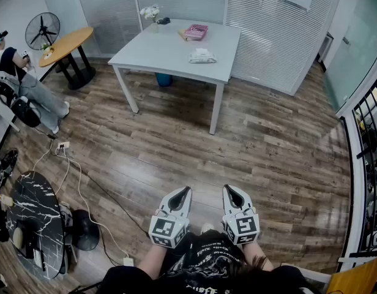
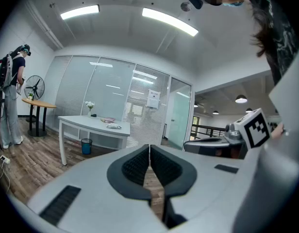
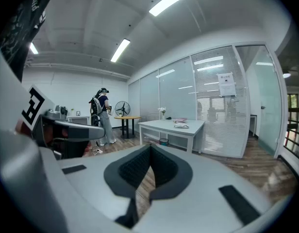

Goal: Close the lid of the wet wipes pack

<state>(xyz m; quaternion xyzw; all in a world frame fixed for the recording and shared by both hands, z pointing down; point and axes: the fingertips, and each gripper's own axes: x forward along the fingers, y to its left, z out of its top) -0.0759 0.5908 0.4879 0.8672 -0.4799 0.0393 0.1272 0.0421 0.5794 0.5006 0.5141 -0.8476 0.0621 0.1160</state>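
facing: white desk [image 1: 158, 54] far across the wood floor [image 1: 176, 146]; operator stands w/ both tools held low by the body, aimed fwd & slightly down.
wet wipes pack [image 1: 202, 56]: pale, flat, lying on the desk's near-right part, close to the near edge; whether its lid is up or down is too small to tell.
left tool [image 1: 187, 190]: jaws pressed together, nothing btwn them.
right tool [image 1: 227, 188]: jaws likewise closed tight & empty.
key relation: pack lies straight ahead of the tools & well apart from both; its line falls btwn the two tips, so neither hand is clearly nearer, the left perhaps marginally.
long axis: appears to run crosswise, left-to-right in the head view; approx only at this range.
desk neighbours: pink box [image 1: 196, 32] sits behind the pack toward the far edge; flowers [image 1: 150, 11] at the far-left corner, well apart from the pack.
below desk: blue bin [image 1: 164, 79].
off to the left: bystander [image 1: 35, 94] near a round table [image 1: 66, 45] w/ a fan [image 1: 43, 29]; not part of the job.
step in hand: prob. the approach; no contact w/ the pack yet.
next move needs: closing the whole gap to the desk's near side first, then coming at the pack from above.
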